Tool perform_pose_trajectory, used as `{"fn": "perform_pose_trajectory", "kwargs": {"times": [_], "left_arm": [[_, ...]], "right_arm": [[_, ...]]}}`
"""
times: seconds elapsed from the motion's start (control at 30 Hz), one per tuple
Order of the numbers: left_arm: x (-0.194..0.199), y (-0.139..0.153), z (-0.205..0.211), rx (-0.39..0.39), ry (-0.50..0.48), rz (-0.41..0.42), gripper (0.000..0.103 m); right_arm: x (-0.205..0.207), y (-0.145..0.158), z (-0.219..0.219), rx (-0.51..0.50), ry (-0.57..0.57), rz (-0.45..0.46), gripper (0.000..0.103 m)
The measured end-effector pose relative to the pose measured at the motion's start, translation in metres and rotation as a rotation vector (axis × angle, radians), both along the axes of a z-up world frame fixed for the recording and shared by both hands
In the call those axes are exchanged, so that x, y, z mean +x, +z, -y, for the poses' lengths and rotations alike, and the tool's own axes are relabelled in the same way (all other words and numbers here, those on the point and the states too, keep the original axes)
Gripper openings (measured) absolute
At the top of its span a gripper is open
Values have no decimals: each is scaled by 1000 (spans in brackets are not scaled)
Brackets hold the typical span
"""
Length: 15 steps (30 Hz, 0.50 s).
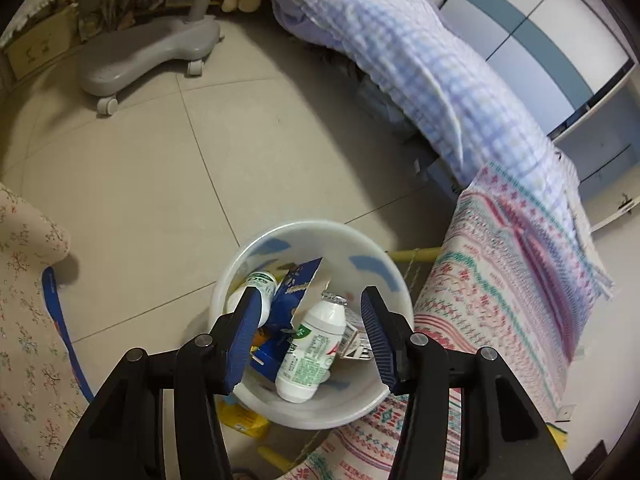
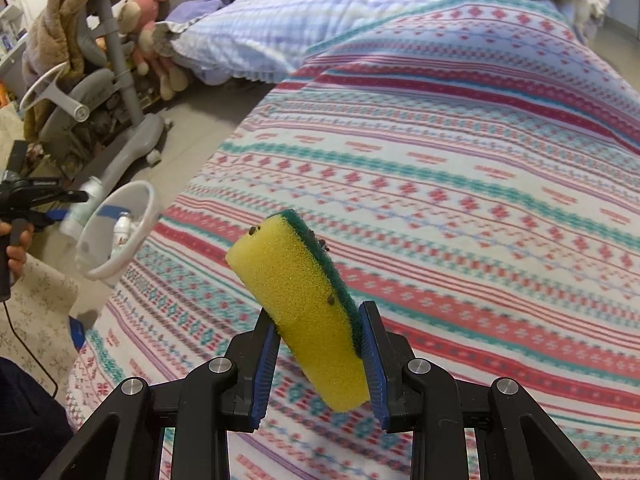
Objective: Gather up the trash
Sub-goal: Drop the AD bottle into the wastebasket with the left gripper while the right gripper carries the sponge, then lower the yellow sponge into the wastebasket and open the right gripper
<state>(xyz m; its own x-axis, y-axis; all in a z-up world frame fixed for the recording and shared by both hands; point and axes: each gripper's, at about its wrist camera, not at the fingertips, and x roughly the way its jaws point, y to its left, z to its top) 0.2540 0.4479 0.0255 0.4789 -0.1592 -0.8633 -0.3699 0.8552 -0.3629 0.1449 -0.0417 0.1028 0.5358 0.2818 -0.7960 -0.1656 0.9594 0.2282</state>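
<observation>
My left gripper (image 1: 310, 300) is open and empty, right above a white bin (image 1: 372, 252) on the floor beside the bed. In the bin lie a white drink bottle with a green label (image 1: 310, 344), a second such bottle (image 1: 260, 284), a blue carton (image 1: 292, 292) and a small box (image 1: 354, 340). My right gripper (image 2: 320, 316) is shut on a yellow sponge with a green scouring side (image 2: 300, 300), held above the patterned blanket (image 2: 460, 200). The bin (image 2: 120, 232) and the left gripper (image 2: 44, 196) show at the far left of the right wrist view.
The bed with the patterned blanket (image 1: 500, 260) and a lilac checked quilt (image 1: 400, 60) runs along the right of the bin. A grey wheeled chair base (image 1: 148, 56) stands across the tiled floor. A floral cloth (image 1: 28, 300) is at the left. A yellow packet (image 1: 244, 420) lies by the bin.
</observation>
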Motion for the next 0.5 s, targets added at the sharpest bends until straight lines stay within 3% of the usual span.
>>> {"fn": "perform_pose_trajectory", "kwargs": {"times": [0.13, 0.37, 0.5], "left_arm": [[-14, 12, -10, -19, 36, 39, 54], [-25, 8, -30, -66, 97, 34, 54], [-28, 8, -37, -73, 117, 35, 54]], "right_arm": [[5, -2, -20, 16, 24, 3, 35], [27, -14, -63, 170, 53, -40, 35], [45, -25, -112, 247, 86, -84, 35]]}}
